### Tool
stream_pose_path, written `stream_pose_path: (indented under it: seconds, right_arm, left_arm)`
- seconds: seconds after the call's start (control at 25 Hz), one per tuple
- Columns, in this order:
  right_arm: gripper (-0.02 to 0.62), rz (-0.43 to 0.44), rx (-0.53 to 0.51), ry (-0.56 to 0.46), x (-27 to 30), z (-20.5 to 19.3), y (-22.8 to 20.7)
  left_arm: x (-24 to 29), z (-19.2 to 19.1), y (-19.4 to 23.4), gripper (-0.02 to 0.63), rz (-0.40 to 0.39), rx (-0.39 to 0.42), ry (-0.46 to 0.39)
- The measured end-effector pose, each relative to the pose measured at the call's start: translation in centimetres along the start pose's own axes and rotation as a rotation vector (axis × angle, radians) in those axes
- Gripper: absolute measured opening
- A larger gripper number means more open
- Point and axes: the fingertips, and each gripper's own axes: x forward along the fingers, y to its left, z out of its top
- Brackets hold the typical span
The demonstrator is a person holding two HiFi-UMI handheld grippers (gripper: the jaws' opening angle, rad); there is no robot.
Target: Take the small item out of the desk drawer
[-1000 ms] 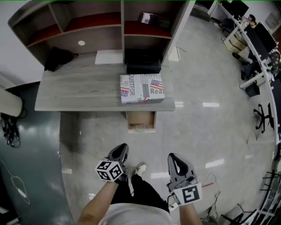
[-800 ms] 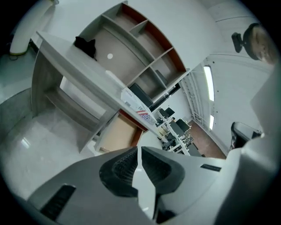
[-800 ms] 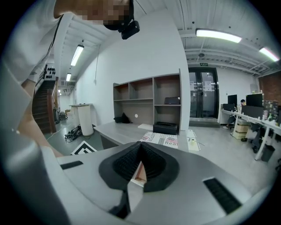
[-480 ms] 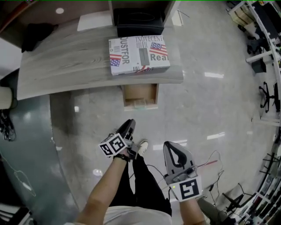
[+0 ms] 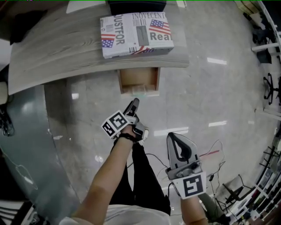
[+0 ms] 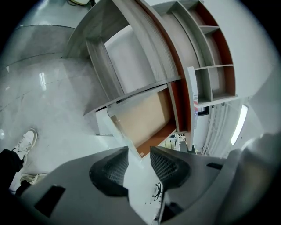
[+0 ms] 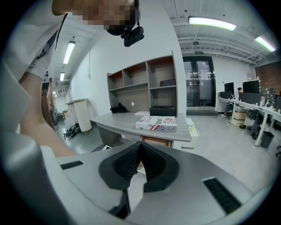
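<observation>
The wooden desk drawer [image 5: 139, 80] stands pulled out under the grey desk [image 5: 66, 52]. A small pale thing [image 5: 140, 91] lies at its near end; I cannot tell what it is. My left gripper [image 5: 133, 104] is turned on its side just short of the drawer front. Its jaws are opening, with nothing between them. The left gripper view looks past those jaws [image 6: 139, 163] at the drawer [image 6: 145, 118]. My right gripper [image 5: 177, 145] hangs lower right, beside the person's leg. In the right gripper view its pads [image 7: 140, 154] meet, holding nothing.
A flag-printed box [image 5: 136, 28] lies on the desk above the drawer, also seen as the box [image 7: 156, 123]. A black box [image 5: 136, 6] stands behind it. The person's shoe [image 5: 141, 132] is on the glossy floor. A dark rounded panel [image 5: 26, 145] is at left.
The view has closed in on the desk. My left gripper has moved forward toward the drawer, turned on its side, and its jaws have parted. The right gripper stays low.
</observation>
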Motion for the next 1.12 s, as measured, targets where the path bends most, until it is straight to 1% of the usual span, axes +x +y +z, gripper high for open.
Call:
stream_pose_path:
  seconds: [0.24, 0.36, 0.48, 0.52, 0.8, 1.12]
  right_arm:
    - [0.021, -0.025, 0.011, 0.012, -0.6, -0.8, -1.5]
    - [0.021, -0.032, 0.019, 0.029, -0.8, -1.7, -1.9]
    - [0.021, -0.034, 0.028, 0.035, -0.7, -2.2, -1.9]
    - [0.021, -0.032, 0.030, 0.035, -0.6, -2.3, -1.8]
    - [0.021, -0.032, 0.034, 0.039, -0.8, -2.3, -1.9]
    - [0.021, -0.034, 0.028, 0.015, -0.9, -1.2, -1.5]
  left_arm:
    - [2.6, -0.4, 1.0, 0.158, 0.036, -0.008, 0.026]
    - [3.1, -0.4, 1.9, 0.155, 0.071, -0.022, 0.017]
    - [3.1, -0.5, 2.7, 0.096, 0.107, -0.019, 0.006]
    - [3.1, -0.4, 2.9, 0.087, 0.113, -0.018, 0.005]
    - [2.7, -0.5, 3.0, 0.064, 0.112, -0.020, 0.006]
    - [1.9, -0.4, 2.5, 0.044, 0.094, -0.001, 0.014]
